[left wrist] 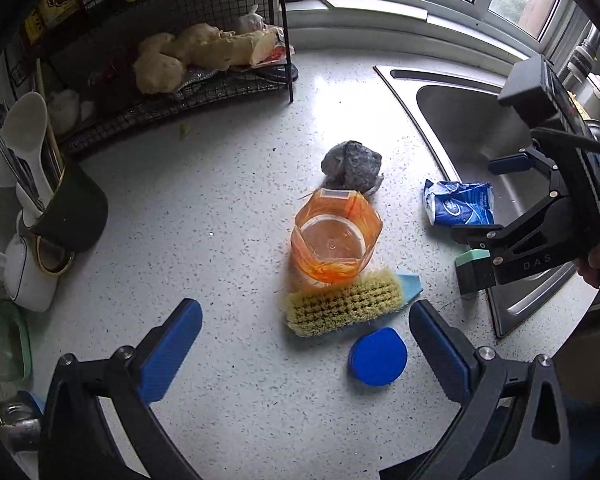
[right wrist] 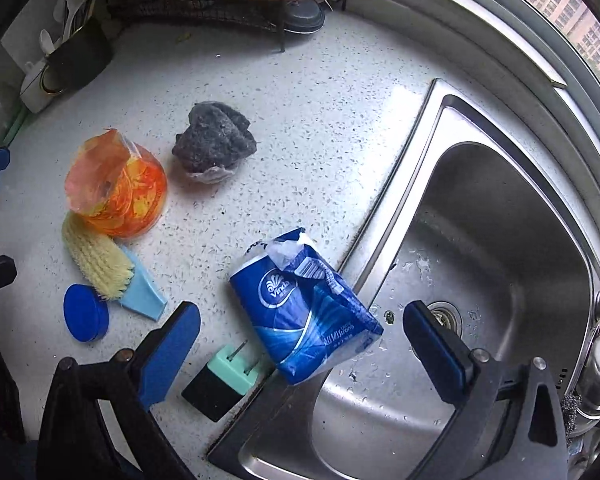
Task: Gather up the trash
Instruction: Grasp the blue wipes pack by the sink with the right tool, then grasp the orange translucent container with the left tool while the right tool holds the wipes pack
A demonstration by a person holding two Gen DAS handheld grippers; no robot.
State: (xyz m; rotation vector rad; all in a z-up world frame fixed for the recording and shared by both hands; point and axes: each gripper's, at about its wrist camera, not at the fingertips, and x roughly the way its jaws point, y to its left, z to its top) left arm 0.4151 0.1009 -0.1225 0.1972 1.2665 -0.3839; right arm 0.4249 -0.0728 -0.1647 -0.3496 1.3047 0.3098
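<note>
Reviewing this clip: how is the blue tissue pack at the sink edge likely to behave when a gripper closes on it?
The blue tissue pack looks soft: its wrapper is crumpled and torn open at the top, so it will probably squash rather than resist. The glossy film may be slippery. It overlaps the sink rim, so a sideways push could likely tip it into the basin.

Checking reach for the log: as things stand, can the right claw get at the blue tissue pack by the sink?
Probably yes. The right claw is open with the blue tissue pack straight ahead between its fingers, on the sink edge, nothing over it.
</note>
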